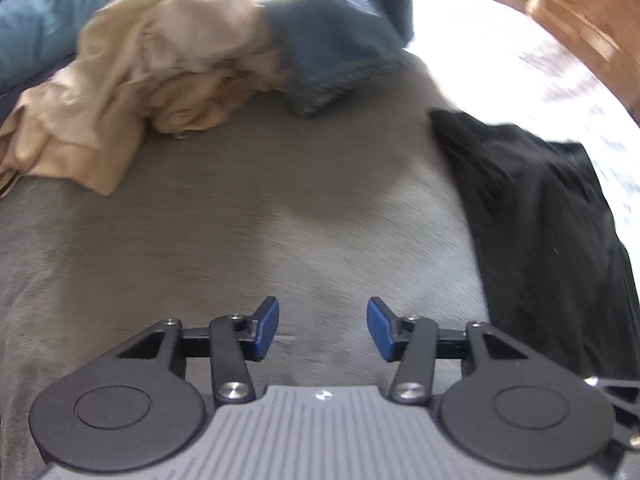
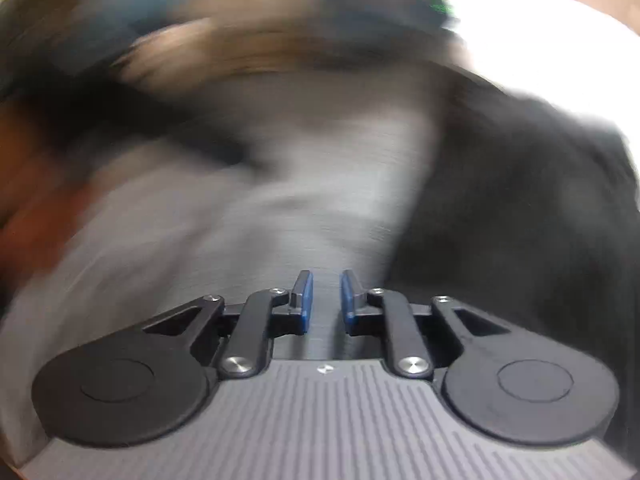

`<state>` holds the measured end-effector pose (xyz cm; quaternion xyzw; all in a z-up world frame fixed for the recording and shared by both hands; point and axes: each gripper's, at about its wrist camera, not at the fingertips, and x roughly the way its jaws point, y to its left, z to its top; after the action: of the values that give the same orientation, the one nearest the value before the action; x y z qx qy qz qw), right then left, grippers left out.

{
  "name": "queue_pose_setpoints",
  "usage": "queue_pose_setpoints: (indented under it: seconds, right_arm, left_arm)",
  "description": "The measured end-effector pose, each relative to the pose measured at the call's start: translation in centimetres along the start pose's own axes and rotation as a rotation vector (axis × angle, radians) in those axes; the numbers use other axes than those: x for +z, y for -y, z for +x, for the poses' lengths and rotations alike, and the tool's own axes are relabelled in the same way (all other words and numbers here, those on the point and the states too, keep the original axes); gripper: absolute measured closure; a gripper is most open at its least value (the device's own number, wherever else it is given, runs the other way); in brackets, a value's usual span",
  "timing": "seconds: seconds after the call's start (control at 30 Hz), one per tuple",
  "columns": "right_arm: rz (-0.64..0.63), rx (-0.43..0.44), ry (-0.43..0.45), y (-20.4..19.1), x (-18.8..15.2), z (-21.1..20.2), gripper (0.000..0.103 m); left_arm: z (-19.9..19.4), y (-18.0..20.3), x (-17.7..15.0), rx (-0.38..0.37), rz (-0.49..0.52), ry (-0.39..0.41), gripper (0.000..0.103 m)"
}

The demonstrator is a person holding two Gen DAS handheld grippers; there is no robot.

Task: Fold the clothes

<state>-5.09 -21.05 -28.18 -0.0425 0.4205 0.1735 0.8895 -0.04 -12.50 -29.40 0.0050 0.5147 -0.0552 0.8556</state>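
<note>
The left gripper (image 1: 323, 329) hangs over a grey bed cover (image 1: 240, 220), its 2 blue pads (image 1: 266, 328) spread apart with nothing between them. Ahead and to its left lies a crumpled beige garment (image 1: 152, 72); a dark blue-grey garment (image 1: 340, 44) sits straight ahead beside it. A black garment (image 1: 540, 232) lies to its right. The right gripper (image 2: 326, 300) is released too, its pads a narrow gap apart and empty, in a heavily blurred view.

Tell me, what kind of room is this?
Probably a bedroom. A wide grey blanket is spread out like a bed cover, with loose clothes on it: a beige heap, a blue-grey piece and a black garment. Something blue like a pillow lies behind.
</note>
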Motion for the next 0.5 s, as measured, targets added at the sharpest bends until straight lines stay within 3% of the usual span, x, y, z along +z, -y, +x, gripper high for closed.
queue_pose_setpoints:
  seconds: [0.03, 0.17, 0.2, 0.27, 0.37, 0.43, 0.5]
  right_arm:
    - [-0.034, -0.045, 0.024, 0.1, 0.5, -0.2, 0.090]
    - [0.197, -0.281, 0.059, 8.9, 3.9, 2.1, 0.088]
    - [0.231, -0.306, 0.060, 10.6, 4.7, 3.0, 0.088]
    - [0.228, -0.273, 0.031, 11.4, 5.8, 5.2, 0.088]
    - [-0.029, -0.089, 0.025, 7.6, 7.1, 7.5, 0.090]
    - [-0.091, -0.164, 0.092, 7.0, 7.9, 7.2, 0.090]
    - [0.068, -0.270, 0.097, 10.6, 8.8, 7.4, 0.090]
  left_arm:
    - [0.0, -0.5, 0.0, 0.006, -0.017, 0.003, 0.052]
    - [-0.2, -1.9, -0.1, 0.008, -0.071, 0.021, 0.044]
    - [-0.1, -2.0, -0.2, -0.002, -0.082, 0.021, 0.041]
    - [-0.1, -2.4, -0.4, -0.025, -0.102, 0.020, 0.034]
    - [-0.6, -2.7, -0.5, -0.078, -0.121, 0.033, 0.025]
    - [-1.2, -2.6, -0.5, -0.093, -0.113, 0.059, 0.020]
    - [-1.9, -2.6, -0.4, -0.109, -0.100, 0.095, 0.009]
